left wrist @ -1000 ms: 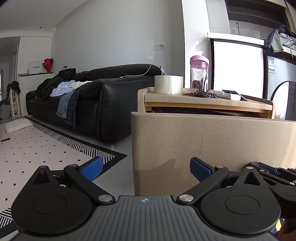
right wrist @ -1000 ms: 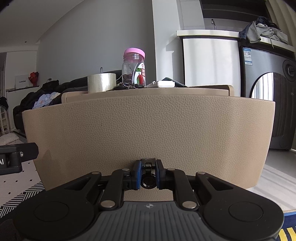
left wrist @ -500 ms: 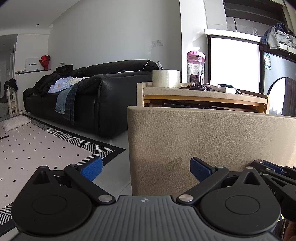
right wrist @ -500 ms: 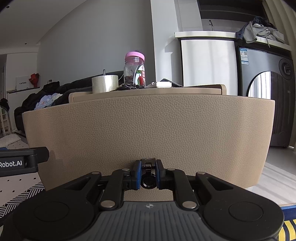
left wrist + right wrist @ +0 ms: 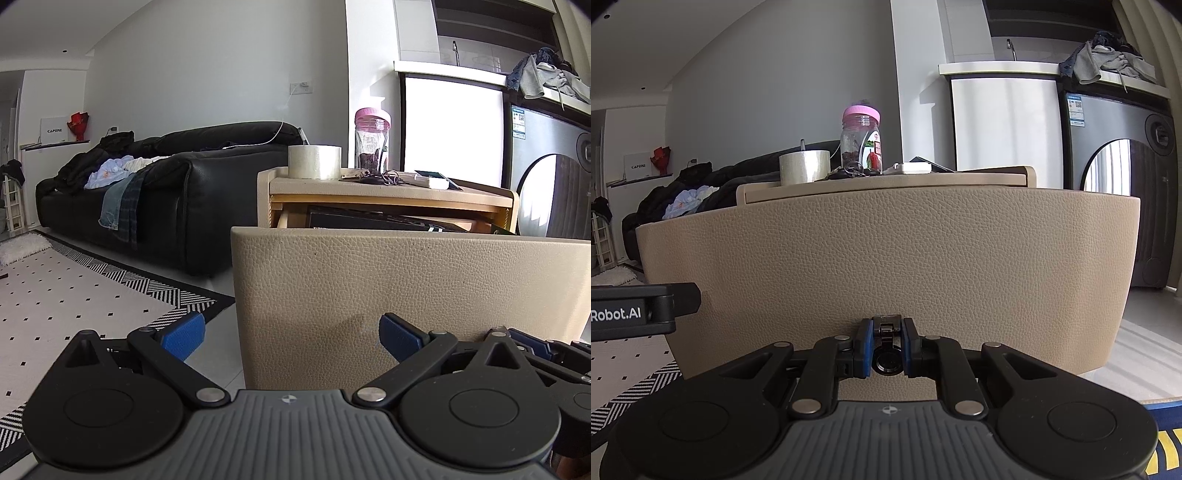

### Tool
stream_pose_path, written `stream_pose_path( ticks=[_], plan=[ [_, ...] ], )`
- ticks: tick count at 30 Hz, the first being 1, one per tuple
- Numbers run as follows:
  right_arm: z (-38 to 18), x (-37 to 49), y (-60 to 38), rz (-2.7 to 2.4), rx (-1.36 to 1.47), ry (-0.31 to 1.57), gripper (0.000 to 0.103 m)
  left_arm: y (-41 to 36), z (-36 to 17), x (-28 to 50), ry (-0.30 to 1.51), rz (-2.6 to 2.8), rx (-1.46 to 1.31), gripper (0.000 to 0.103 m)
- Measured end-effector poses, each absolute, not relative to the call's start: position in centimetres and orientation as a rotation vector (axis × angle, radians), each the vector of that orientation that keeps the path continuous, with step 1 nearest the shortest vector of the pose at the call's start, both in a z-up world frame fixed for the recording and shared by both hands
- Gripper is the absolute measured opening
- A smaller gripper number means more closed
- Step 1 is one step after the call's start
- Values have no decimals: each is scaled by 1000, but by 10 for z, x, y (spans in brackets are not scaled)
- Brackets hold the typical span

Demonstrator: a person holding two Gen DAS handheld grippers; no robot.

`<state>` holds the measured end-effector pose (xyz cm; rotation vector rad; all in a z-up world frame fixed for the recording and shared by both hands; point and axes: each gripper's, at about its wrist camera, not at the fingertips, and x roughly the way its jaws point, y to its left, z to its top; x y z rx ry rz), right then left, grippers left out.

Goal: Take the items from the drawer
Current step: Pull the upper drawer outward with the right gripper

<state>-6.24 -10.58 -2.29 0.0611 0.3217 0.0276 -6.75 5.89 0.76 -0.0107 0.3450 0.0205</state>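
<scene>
A beige leather-textured drawer front fills the right wrist view, pulled out from a low beige cabinet. My right gripper is shut on the small black drawer handle low on that front. In the left wrist view the drawer front stands ahead, and behind its top edge dark flat items lie inside the drawer. My left gripper is open, blue pads wide apart, nothing between them, close to the front's left corner. The right gripper shows at the lower right of that view.
On the cabinet top stand a tape roll, a pink-lidded jar, keys and a phone. A black sofa with clothes is at the left, a patterned rug on the floor, a washing machine at the right.
The drawer front has come further out from the cabinet with my right gripper on its handle. More of the drawer's inside shows in the left wrist view.
</scene>
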Motion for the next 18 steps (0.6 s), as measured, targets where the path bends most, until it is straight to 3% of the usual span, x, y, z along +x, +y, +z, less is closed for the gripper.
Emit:
stream_pose_path(
  ticks=[18],
  plan=[
    [-22,-78,-104,25,70,322,16,61,16,-75,341,-7,-22,103]
  ],
)
